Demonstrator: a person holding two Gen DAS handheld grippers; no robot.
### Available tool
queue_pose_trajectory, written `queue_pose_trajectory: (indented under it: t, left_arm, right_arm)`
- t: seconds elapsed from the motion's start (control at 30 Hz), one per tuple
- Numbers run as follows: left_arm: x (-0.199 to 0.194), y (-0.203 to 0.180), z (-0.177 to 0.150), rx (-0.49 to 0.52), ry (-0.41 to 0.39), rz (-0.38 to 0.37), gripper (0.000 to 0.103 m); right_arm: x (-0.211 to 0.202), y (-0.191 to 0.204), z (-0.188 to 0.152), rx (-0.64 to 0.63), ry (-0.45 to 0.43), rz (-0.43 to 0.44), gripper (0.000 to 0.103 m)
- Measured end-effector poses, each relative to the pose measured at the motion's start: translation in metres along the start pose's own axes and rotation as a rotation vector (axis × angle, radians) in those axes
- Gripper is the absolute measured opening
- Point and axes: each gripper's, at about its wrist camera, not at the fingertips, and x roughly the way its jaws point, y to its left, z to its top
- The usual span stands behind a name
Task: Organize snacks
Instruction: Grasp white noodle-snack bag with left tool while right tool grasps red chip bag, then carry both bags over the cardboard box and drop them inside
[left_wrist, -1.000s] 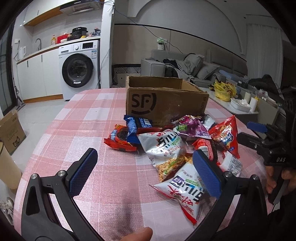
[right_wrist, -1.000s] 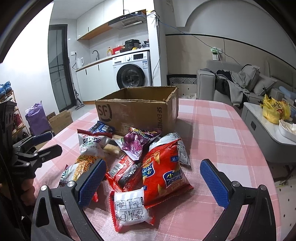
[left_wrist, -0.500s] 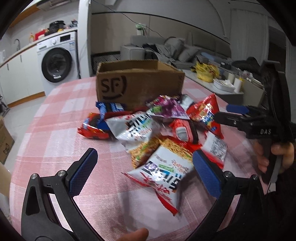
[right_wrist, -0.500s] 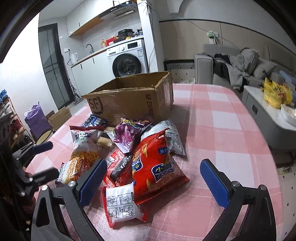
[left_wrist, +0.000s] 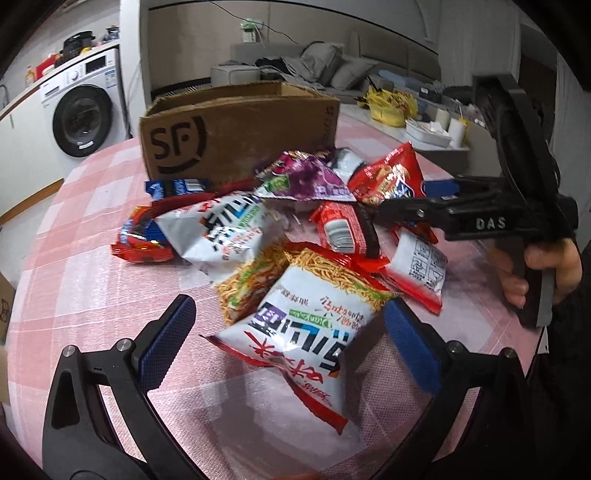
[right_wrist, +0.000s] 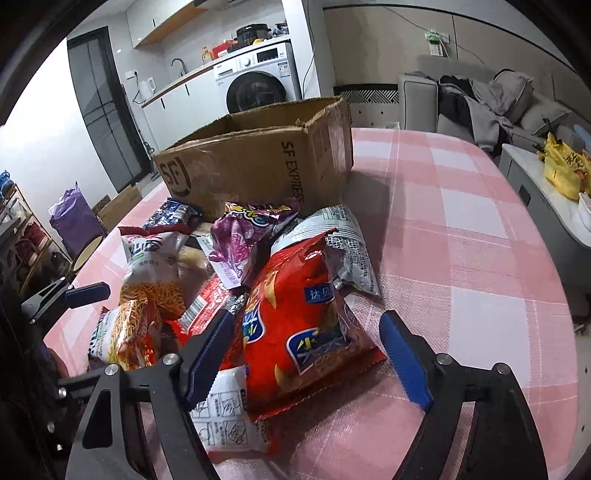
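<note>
A pile of snack bags lies on the pink checked table (left_wrist: 85, 280) in front of an open SF cardboard box (left_wrist: 236, 129), also in the right wrist view (right_wrist: 258, 162). My left gripper (left_wrist: 288, 347) is open, its jaws on either side of a white and red noodle-snack bag (left_wrist: 303, 325). My right gripper (right_wrist: 310, 354) is open, its jaws straddling a large red chip bag (right_wrist: 299, 325); that gripper also shows in the left wrist view (left_wrist: 417, 206), above the pile. A purple bag (right_wrist: 243, 236), a small white packet (right_wrist: 225, 417) and a blue packet (left_wrist: 177, 186) lie among the others.
A washing machine (right_wrist: 258, 85) and kitchen counter stand behind the table. A sofa (right_wrist: 480, 99) with clothes is at the back right. A side table holds a yellow bag (right_wrist: 565, 166). A purple sack (right_wrist: 72, 218) and a small carton sit on the floor at the left.
Both grippers have moved forward and down toward the pile. The left now straddles the white noodle-snack bag, the right the red chip bag. Both stay open.
</note>
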Motion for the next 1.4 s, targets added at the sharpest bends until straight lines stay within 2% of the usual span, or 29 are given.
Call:
queue_pose_trajectory:
  t: [0.07,0.17,0.23,0.27,0.3,0.37,0.5,0.63,1.1,1.4]
  left_arm:
    - [0.006,-0.002,0.002,0.01,0.017,-0.015,0.097]
    - [0.017,-0.004,0.003,0.025,0.068,-0.011,0.086]
    - [0.026,-0.004,0.005,0.026,0.094,-0.027,0.071]
    - [0.028,-0.003,0.006,0.022,0.099,-0.042,0.069]
    - [0.029,-0.002,0.006,0.018,0.099,-0.051,0.068]
    - [0.03,-0.001,0.007,0.012,0.095,-0.065,0.061]
    - [0.03,0.001,0.008,-0.001,0.072,-0.112,0.051]
    - [0.021,0.001,0.007,-0.011,0.041,-0.127,0.049]
    - [-0.017,0.017,0.012,-0.05,-0.063,-0.151,0.044]
    - [-0.026,0.036,0.024,-0.101,-0.131,-0.166,0.044]
  right_arm:
    - [0.005,-0.001,0.002,0.0,0.014,0.003,0.077]
    - [0.011,-0.004,0.003,0.007,0.025,0.012,0.073]
    - [0.013,-0.005,0.003,0.006,0.029,0.018,0.071]
    - [0.013,-0.006,0.002,0.007,0.031,0.021,0.069]
    - [0.013,-0.007,0.003,0.01,0.028,0.023,0.068]
    - [0.013,-0.008,0.003,0.014,0.021,0.026,0.058]
    - [0.006,-0.009,0.001,0.017,-0.007,0.04,0.05]
    - [-0.002,-0.008,-0.001,0.014,-0.027,0.044,0.046]
    - [-0.039,0.001,0.003,0.011,-0.132,0.056,0.046]
    - [-0.057,0.01,0.009,-0.002,-0.161,0.079,0.046]
